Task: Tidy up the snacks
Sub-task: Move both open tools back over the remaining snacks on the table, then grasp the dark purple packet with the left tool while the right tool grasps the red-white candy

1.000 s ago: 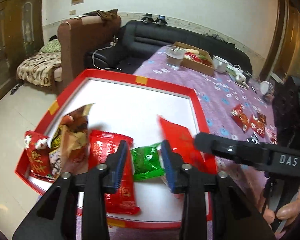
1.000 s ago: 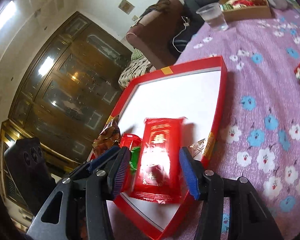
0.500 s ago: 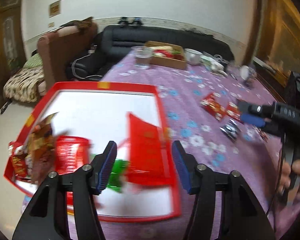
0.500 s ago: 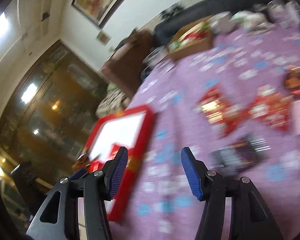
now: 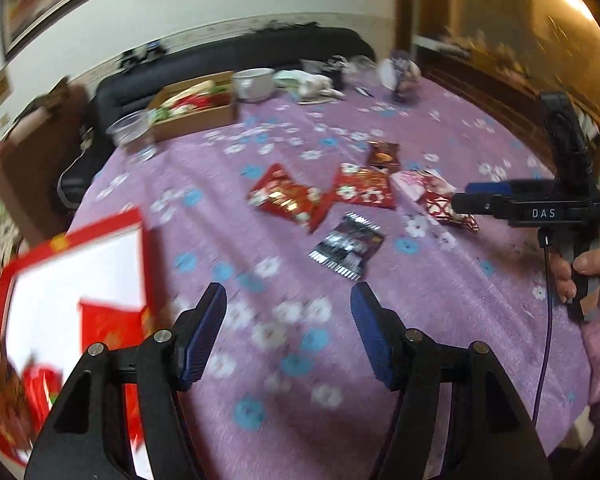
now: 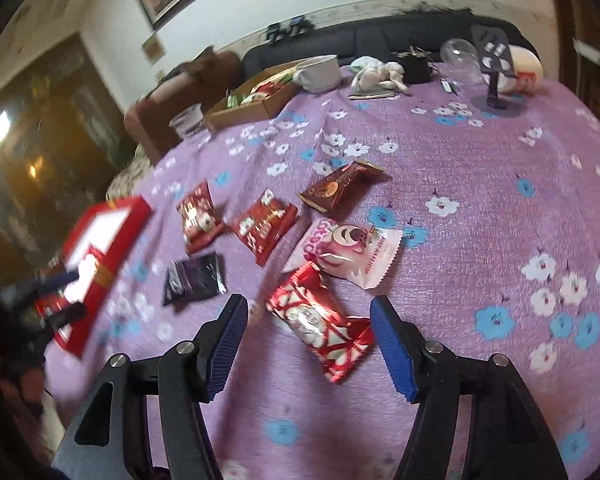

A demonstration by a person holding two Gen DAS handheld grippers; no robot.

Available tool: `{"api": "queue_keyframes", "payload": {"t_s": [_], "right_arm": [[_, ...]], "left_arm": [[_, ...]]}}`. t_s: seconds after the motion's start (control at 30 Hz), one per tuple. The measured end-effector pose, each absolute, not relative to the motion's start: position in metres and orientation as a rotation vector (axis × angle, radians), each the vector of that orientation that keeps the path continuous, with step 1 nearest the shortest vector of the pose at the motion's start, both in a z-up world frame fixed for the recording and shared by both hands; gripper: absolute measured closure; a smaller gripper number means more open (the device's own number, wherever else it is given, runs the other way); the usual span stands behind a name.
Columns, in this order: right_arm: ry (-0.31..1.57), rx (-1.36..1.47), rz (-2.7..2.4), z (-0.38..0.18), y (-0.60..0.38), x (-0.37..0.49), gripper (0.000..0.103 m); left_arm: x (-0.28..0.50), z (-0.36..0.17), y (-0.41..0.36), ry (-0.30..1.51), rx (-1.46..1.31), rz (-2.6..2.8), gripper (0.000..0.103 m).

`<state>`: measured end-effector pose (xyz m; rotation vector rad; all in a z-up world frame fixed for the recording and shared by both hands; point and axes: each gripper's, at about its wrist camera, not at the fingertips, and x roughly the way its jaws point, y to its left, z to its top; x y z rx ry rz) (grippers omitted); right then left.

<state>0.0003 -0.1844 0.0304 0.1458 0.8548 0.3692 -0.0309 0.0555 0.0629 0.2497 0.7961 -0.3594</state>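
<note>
Several snack packets lie loose on the purple flowered tablecloth: a black packet (image 5: 346, 246), two red ones (image 5: 288, 198) (image 5: 364, 188), a brown one (image 6: 340, 186), a pink-and-white one (image 6: 346, 250) and a red-and-white one (image 6: 320, 320). My right gripper (image 6: 308, 334) is open and empty, with the red-and-white packet between its fingers' line of sight. My left gripper (image 5: 288, 328) is open and empty over bare cloth, short of the black packet. The red tray (image 5: 72, 236) with a white floor holds red packets (image 5: 112, 320) at the left.
A cardboard box of snacks (image 5: 192, 110), a plastic cup (image 5: 130, 132), a white bowl (image 5: 254, 84), a phone stand (image 6: 494, 76) and small items stand at the table's far side. A black sofa (image 5: 228, 60) is behind the table. The right gripper's handle (image 5: 548, 210) shows at right.
Both grippers have swung right, away from the tray and over the loose packets. The long red packet that lay between the right gripper's fingers now lies in the tray.
</note>
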Motion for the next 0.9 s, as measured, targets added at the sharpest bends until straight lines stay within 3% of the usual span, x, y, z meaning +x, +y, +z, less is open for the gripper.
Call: {"api": "queue_keyframes", "payload": {"t_s": [0.37, 0.57, 0.83, 0.9], "right_arm": [[0.879, 0.024, 0.336, 0.011, -0.173, 0.008, 0.036], [0.879, -0.049, 0.333, 0.011, -0.164, 0.003, 0.063], [0.907, -0.027, 0.321, 0.012, -0.166, 0.001, 0.065], [0.912, -0.001, 0.323, 0.012, -0.169, 0.002, 0.064]], "left_arm": [[0.006, 0.053, 0.008, 0.772, 0.420, -0.575, 0.040], [0.012, 0.041, -0.010, 0.791, 0.531, -0.617, 0.040], [0.019, 0.017, -0.023, 0.860, 0.593, -0.619, 0.039], [0.023, 0.017, -0.022, 0.872, 0.553, -0.637, 0.046]]}}
